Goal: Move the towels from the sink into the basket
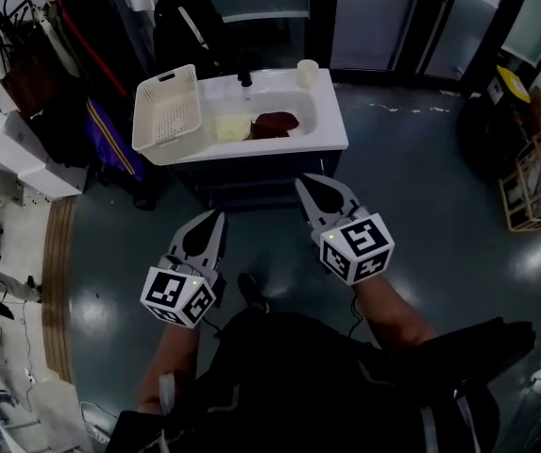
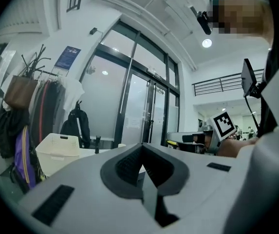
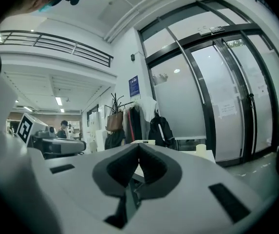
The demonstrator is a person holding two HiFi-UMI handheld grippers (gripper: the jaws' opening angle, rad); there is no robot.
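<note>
Floor open before sink edge | left tool, right tool closed, empty | basket perhaps overhangs rim

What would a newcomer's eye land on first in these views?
The white sink ahead stands out, with a pale yellow towel and a dark red towel lying side by side in its basin. A cream basket sits at its left end. Nearer the camera, the left tool and right tool are both shut and empty, pointing toward it.
</note>
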